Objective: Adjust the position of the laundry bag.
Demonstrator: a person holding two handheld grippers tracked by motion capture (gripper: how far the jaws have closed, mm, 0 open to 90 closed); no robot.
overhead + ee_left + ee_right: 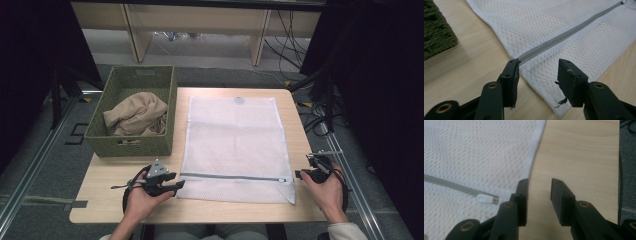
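A white mesh laundry bag (235, 140) lies flat on the wooden table (115, 200), with a grey zipper (235, 177) running across its near end. My left gripper (177, 181) sits at the bag's near left corner. In the left gripper view its jaws (537, 75) stand apart over that corner, and the zipper (564, 37) ends by one jaw. My right gripper (299, 174) rests at the bag's right edge. It is open (539, 195) over bare wood, with the white zipper pull (484, 198) just beside it.
A green woven basket (130, 145) holding a beige garment (135, 112) stands at the table's left, close to the bag. The basket's corner (436, 35) appears in the left gripper view. Cables and shelf legs lie on the floor beyond the table.
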